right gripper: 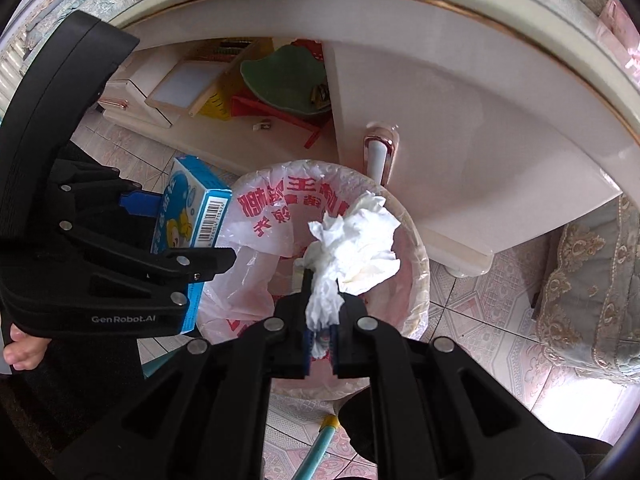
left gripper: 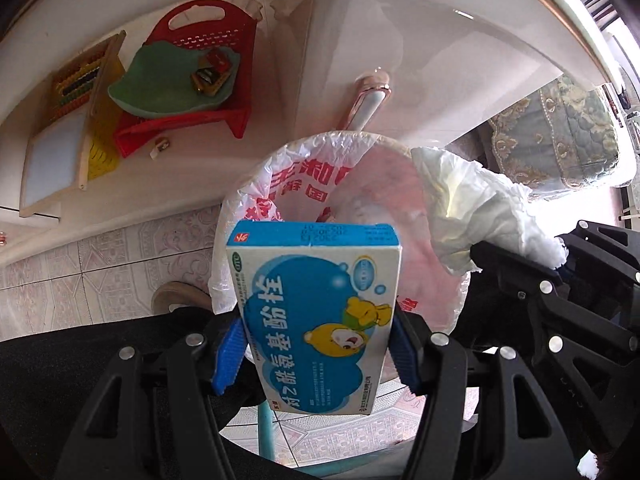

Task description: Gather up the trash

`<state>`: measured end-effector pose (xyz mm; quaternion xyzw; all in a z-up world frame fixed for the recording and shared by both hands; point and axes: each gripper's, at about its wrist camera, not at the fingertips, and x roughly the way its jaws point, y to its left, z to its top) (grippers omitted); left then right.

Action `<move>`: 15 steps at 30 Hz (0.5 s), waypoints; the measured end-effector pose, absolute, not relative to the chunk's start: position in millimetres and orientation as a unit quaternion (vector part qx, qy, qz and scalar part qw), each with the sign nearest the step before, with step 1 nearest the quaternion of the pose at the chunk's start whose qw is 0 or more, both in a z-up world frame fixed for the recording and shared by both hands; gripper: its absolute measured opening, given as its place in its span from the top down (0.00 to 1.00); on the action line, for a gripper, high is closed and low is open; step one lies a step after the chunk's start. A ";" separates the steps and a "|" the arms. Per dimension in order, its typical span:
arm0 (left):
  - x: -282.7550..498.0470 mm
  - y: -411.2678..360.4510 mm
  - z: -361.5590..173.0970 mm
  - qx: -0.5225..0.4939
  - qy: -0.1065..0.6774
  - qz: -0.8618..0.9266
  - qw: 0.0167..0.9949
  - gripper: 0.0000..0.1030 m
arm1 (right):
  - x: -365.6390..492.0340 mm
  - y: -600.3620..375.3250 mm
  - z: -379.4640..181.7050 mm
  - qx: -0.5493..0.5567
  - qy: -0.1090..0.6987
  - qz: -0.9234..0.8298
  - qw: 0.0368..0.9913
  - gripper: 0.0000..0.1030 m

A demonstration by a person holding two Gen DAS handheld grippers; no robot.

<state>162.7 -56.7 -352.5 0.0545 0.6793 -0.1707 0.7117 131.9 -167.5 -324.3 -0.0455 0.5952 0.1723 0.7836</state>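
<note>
- Your left gripper (left gripper: pixel 318 346) is closed on a flat cardboard medicine box (left gripper: pixel 320 320), its ribbed blue pads (left gripper: pixel 230 354) pressing the box's two narrow sides.
- The box is glossy blue and white, printed with a yellow cartoon bear, bubbles and large Chinese characters; from the right wrist view a barcode shows on its end flap (right gripper: pixel 214 216).
- Your right gripper (right gripper: pixel 320 340) is nearly shut, pinching the twisted tail of a crumpled white tissue (right gripper: pixel 356 248), soft and creased, with a faint yellow tint.
- Both pieces of trash hang over the round waste bin (right gripper: pixel 420 280): the box above its near-left rim, the tissue above its middle.
- The bin is lined with a thin, crinkled translucent plastic bag (left gripper: pixel 260 188) bearing red Chinese lettering.
- The left gripper's black body reads "GenRobot.AI" in the right wrist view.
- Beyond the bin, on a pale shelf, sits a red perforated plastic stool (left gripper: pixel 224 40) holding a green dish (left gripper: pixel 160 80).
</note>
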 end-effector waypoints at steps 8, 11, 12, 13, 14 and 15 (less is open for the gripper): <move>173.8 -54.9 -386.1 0.038 0.700 -0.149 0.697 0.42 | 139.0 -165.9 -352.9 -0.042 0.623 0.167 0.763 0.93; 176.6 -53.8 -397.7 0.026 0.714 -0.145 0.685 0.42 | 138.3 -164.4 -362.6 -0.038 0.635 0.169 0.753 0.93; 177.1 -53.5 -400.7 0.025 0.715 -0.144 0.683 0.42 | 138.5 -163.9 -364.4 -0.037 0.637 0.170 0.751 0.93; 177.3 -53.7 -403.2 0.027 0.715 -0.142 0.684 0.42 | 138.9 -163.4 -365.5 -0.038 0.638 0.171 0.750 0.93; 177.9 -54.2 -405.4 0.028 0.716 -0.140 0.684 0.42 | 139.4 -162.9 -366.4 -0.036 0.639 0.172 0.749 0.93; 178.5 -54.4 -407.7 0.026 0.717 -0.139 0.682 0.42 | 139.8 -162.2 -368.1 -0.034 0.641 0.174 0.747 0.93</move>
